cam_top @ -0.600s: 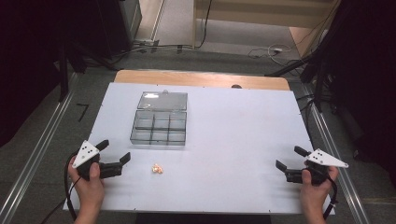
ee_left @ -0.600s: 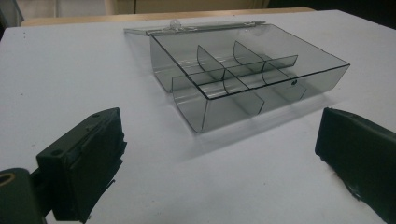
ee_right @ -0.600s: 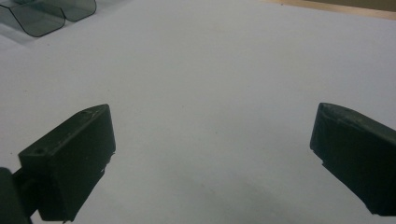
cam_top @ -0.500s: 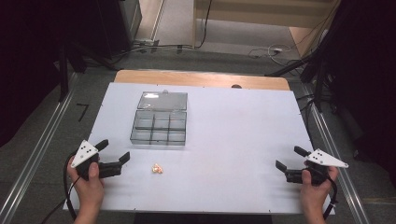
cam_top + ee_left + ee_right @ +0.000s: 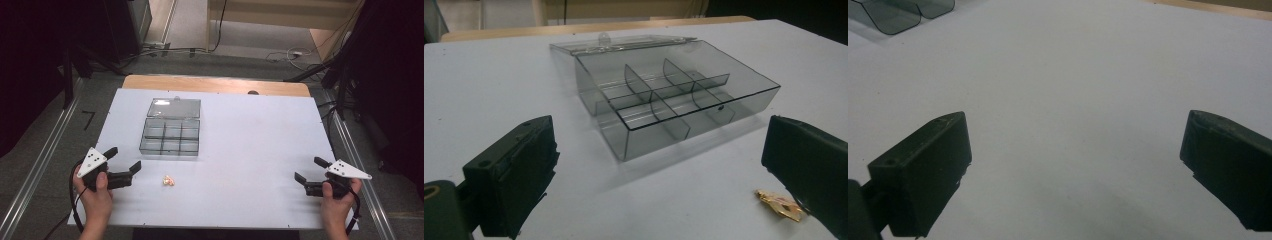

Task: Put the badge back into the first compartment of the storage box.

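High view: I am holding the left gripper [image 5: 122,160] at 7 o'clock on the white table [image 5: 250,130], jaws standing wide, nothing between them. The small gold piece [image 5: 169,181] is lying at its 3 o'clock, apart. The right gripper [image 5: 311,171] is sitting at 4 o'clock, jaws likewise wide and empty.

Left gripper view: the clear divided box [image 5: 674,100] is lying at 12 o'clock, lid open; the gold piece [image 5: 780,204] is resting just beside the right-hand jaw.

Right gripper view: jaws are gaping over bare table [image 5: 1073,100].

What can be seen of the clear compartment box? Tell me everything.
The compartment box looks like smoky transparent plastic, with thin dividers forming six cells, all apparently empty. Its hinged lid is open and lies flat behind it, a small latch tab on its far edge. The box sits level on the white table, left of centre, with nothing else touching it.
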Demonstrator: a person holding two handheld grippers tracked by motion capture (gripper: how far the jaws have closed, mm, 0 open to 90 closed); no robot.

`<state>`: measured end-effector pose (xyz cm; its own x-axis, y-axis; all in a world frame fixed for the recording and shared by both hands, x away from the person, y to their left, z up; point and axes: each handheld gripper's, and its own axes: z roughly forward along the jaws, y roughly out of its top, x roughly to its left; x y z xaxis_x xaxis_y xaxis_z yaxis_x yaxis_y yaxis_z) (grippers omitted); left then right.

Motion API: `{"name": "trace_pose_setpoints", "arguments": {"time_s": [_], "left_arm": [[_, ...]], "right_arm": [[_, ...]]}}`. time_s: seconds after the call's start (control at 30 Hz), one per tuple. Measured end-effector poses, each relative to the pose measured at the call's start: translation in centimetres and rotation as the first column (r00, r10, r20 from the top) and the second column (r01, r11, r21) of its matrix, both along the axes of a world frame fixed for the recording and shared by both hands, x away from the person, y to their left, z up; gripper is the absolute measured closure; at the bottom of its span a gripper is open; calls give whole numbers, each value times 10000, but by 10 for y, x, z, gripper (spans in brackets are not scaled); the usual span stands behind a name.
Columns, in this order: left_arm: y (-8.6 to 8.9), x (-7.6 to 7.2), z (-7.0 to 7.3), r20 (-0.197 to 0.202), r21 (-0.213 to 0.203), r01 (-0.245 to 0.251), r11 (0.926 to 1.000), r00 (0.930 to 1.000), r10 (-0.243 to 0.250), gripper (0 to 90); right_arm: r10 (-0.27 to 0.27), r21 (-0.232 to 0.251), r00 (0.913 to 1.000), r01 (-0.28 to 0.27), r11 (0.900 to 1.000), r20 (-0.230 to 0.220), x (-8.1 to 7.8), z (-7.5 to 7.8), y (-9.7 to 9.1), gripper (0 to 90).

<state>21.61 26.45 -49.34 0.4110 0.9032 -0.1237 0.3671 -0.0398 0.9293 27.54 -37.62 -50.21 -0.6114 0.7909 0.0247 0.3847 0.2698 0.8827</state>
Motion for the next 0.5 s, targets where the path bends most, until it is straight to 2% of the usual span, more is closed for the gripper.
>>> {"name": "trace_pose_setpoints", "arguments": {"time_s": [0.23, 0.5], "left_arm": [[-15, 1, 5, 25, 55, 336, 9994, 9994, -336, 11], [-31, 2, 7, -155, 188, 752, 9970, 9971, -749, 12]], "right_arm": [[10, -6, 10000, -10, 10000, -44, 0, 0, 0, 0], [66, -44, 10000, -66, 10000, -63, 1, -1, 0, 0]]}}
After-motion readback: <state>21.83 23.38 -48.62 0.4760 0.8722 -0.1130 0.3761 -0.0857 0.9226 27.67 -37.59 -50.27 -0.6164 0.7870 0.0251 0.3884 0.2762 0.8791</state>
